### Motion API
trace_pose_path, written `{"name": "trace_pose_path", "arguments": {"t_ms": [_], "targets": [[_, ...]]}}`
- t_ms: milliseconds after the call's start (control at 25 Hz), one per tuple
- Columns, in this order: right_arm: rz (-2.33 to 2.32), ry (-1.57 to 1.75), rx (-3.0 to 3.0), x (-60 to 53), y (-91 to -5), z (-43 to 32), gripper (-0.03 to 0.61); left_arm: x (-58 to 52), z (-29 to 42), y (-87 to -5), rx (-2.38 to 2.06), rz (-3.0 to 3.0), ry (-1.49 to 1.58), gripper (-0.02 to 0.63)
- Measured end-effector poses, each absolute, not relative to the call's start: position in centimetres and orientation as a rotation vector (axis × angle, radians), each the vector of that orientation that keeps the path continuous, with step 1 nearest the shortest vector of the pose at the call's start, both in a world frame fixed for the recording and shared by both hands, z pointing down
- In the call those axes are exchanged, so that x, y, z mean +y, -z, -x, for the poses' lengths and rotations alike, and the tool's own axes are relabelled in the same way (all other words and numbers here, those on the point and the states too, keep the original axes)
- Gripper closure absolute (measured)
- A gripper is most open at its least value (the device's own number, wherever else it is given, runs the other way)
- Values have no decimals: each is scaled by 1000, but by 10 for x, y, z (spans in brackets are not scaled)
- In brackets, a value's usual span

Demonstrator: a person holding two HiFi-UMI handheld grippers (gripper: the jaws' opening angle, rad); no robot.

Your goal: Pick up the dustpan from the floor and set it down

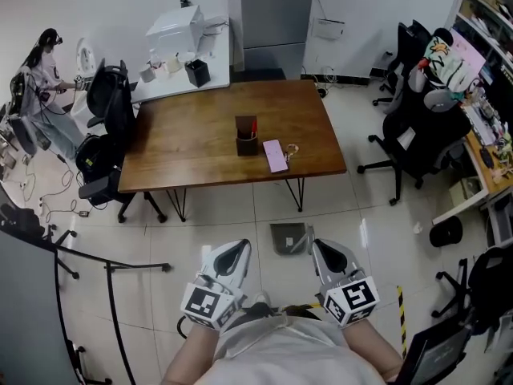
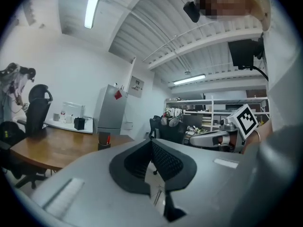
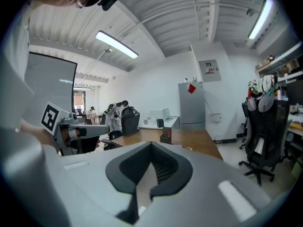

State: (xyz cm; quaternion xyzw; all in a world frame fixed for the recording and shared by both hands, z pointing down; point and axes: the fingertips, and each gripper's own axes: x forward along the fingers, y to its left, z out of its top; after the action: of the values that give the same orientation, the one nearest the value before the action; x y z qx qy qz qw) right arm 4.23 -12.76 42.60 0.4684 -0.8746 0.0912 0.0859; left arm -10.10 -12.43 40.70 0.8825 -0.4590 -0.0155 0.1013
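The grey dustpan (image 1: 288, 237) lay on the tiled floor (image 1: 240, 215), just in front of the wooden table (image 1: 200, 143) and untouched. The left gripper (image 1: 239, 249) and the right gripper (image 1: 321, 249) were held above the floor, one on each side of the dustpan. Both had their jaws together, with nothing between them. On the table stood a dark pen holder (image 1: 246, 139) beside a pink notebook (image 1: 275, 156).

One wooden table (image 1: 200, 147). On it: one dark pen holder (image 1: 246, 137) and one flat pink case (image 1: 275, 156). One grey dustpan (image 1: 288, 237) on the floor (image 1: 224, 215). Two grippers: the left gripper (image 1: 235, 253) and the right gripper (image 1: 325, 253). Four black office chairs can be counted with certainty: two (image 1: 110, 95) (image 1: 98, 167) off the table's left edge, two (image 1: 405, 46) (image 1: 417, 139) off its right edge. One person (image 1: 44, 61) sits past the far left corner.
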Motion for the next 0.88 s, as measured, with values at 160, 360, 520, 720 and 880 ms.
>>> {"name": "trace_pose_path", "arguments": {"t_ms": [160, 360, 520, 720, 880], "targets": [[-1381, -378, -2573, -138, -443, -47, 577, -140, 93, -417, -1326, -2682, -31, 601], [-1366, -430, -2380, -154, -486, -67, 518, -153, 93, -424, -1334, -2609, -19, 601], [-1262, -615, -2163, -172, -575, -84, 334, -162, 93, -451, -1330, -2540, -48, 601], [-1171, -797, -1979, -195, -692, -91, 295, -169, 84, -505, -1295, -2513, -122, 601], [-1180, -921, -1828, -207, -762, -108, 295, -172, 78, -552, -1279, -2487, -142, 601]]}}
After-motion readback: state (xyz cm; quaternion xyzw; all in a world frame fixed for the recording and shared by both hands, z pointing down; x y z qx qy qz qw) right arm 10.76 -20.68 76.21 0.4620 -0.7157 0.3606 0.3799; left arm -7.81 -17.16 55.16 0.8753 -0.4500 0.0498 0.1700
